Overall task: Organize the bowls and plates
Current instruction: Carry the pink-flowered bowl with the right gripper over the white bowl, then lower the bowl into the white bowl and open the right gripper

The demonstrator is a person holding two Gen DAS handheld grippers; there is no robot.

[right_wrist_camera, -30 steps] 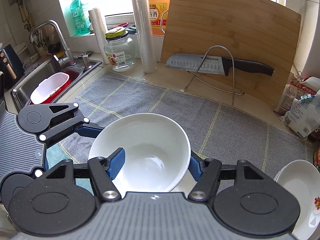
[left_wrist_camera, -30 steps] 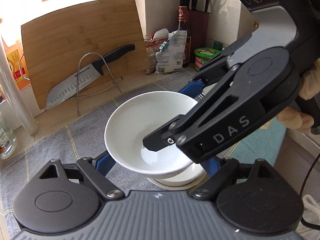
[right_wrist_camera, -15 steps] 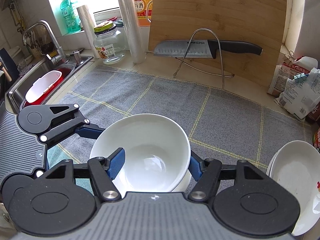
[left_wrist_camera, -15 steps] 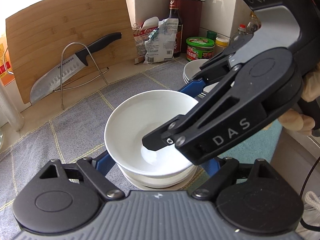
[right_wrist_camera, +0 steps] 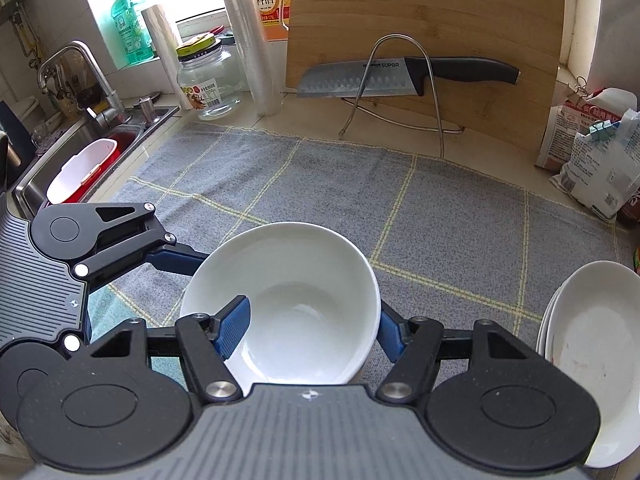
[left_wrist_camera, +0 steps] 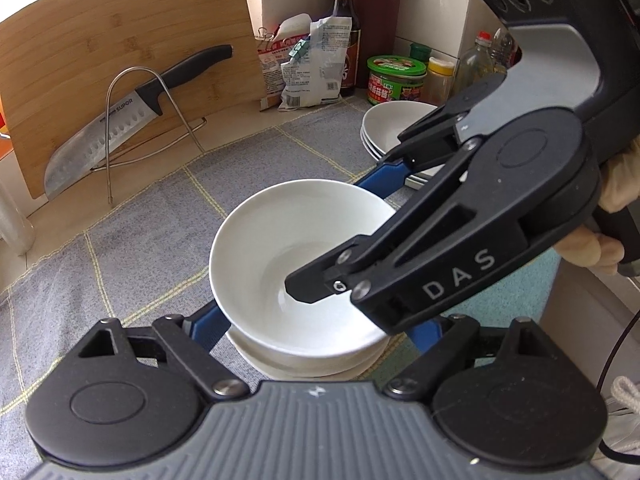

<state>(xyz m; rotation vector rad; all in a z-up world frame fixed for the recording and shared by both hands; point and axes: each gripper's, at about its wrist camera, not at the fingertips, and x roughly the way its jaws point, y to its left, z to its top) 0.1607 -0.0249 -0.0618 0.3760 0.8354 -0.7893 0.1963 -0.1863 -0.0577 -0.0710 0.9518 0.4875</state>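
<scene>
A white bowl (left_wrist_camera: 280, 248) (right_wrist_camera: 304, 280) rests in a stack of like bowls (left_wrist_camera: 304, 364) on the grey checked mat (right_wrist_camera: 440, 216). My right gripper (right_wrist_camera: 308, 332) (left_wrist_camera: 344, 236) is shut on the top bowl's wall, one finger inside and one outside. My left gripper (left_wrist_camera: 316, 344) reaches under it, its blue fingers (right_wrist_camera: 172, 258) on either side of the lower bowls. Its jaws are opening, with a thin gap at the pads. White plates (left_wrist_camera: 396, 128) (right_wrist_camera: 592, 344) are piled to the right.
A bamboo cutting board (right_wrist_camera: 420, 20) leans at the back with a knife (right_wrist_camera: 400, 76) on a wire stand. Bags (left_wrist_camera: 308, 64), bottles and jars crowd the right corner. To the left are a sink (right_wrist_camera: 80, 152) with a red-and-white basin, and a glass jar (right_wrist_camera: 208, 76).
Both grippers moved toward the plate pile and down, bringing the held bowl down onto the lower bowls. The left jaws have spread slightly.
</scene>
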